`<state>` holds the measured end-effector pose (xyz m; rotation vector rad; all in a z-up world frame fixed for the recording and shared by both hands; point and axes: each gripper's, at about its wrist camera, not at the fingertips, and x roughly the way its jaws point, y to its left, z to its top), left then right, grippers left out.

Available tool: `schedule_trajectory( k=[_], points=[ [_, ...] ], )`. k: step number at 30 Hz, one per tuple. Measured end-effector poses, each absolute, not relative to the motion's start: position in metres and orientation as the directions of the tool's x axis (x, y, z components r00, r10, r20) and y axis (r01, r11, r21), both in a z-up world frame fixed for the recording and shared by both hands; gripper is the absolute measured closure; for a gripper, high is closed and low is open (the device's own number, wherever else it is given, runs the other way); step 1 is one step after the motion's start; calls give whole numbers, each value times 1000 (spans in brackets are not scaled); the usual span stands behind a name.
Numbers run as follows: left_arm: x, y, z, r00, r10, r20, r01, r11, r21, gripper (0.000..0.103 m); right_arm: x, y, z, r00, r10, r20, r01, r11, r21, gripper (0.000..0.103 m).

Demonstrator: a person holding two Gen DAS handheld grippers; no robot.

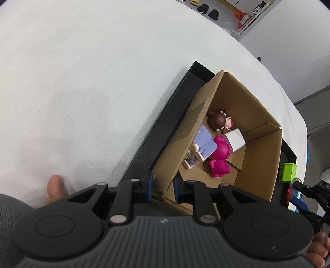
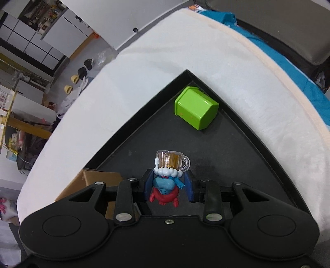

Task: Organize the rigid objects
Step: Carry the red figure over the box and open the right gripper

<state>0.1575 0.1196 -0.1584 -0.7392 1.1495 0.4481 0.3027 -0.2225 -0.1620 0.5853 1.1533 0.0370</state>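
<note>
Right gripper [image 2: 168, 186] clamped on blue figurine [image 2: 166, 183], likely box-bound; left gripper [image 1: 163, 185] pinches cardboard box [image 1: 206, 132] wall, steadying it.

Home: cluttered shelves [image 2: 44, 15], slippers [image 2: 71, 84] on floor

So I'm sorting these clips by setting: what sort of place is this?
Probably a lived-in home or workshop room, not a lab. A table under a white cloth holds a black tray of toys; beyond it are cluttered shelves and shoes on the floor.
</note>
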Motion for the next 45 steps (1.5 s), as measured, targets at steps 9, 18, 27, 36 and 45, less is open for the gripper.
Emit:
schedule_trajectory(
  k=[9, 18, 27, 36, 45],
  points=[
    [156, 119, -159, 377, -71, -924, -652, 688, -319, 84, 295, -222, -139, 464, 345, -816, 240, 838, 490, 71],
    [150, 122, -161, 398, -97, -912, -641, 682, -352, 84, 290, -210, -114, 497, 382, -779, 198, 824, 531, 71],
    [149, 130, -162, 403, -134, -905, -627, 681, -379, 83, 286, -181, -103, 490, 411, -769, 159, 825, 542, 71],
    [152, 136, -166, 403, -171, -899, -605, 688, -401, 83, 281, -145, -103, 466, 433, -772, 115, 835, 538, 71],
    [152, 135, -166, 405, -178, -897, -595, 694, -406, 83, 282, -117, -103, 450, 441, -776, 55, 854, 517, 71]
  ],
)
